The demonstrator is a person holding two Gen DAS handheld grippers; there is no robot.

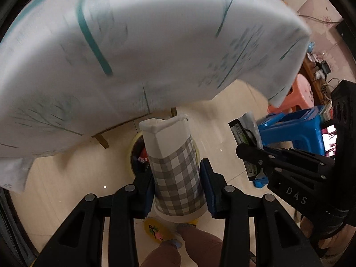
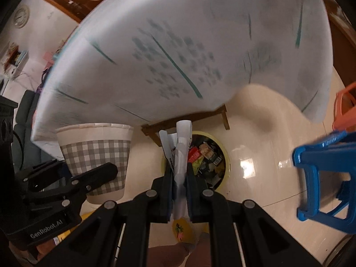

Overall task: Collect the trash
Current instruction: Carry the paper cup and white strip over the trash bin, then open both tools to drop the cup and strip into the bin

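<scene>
The round yellow-rimmed trash bin (image 2: 225, 155) stands on the glossy cream tiled floor (image 2: 262, 133), its mouth open from above though part-filled with wrappers; the desk draped in a white cloth with teal lines (image 2: 155, 55) overhangs close above and behind it, its brown wooden legs (image 2: 225, 116) just beyond the rim; to the right a blue plastic stool (image 2: 322, 173) and an orange one (image 2: 344, 109) narrow that side; bare floor lies between stool and bin.
</scene>
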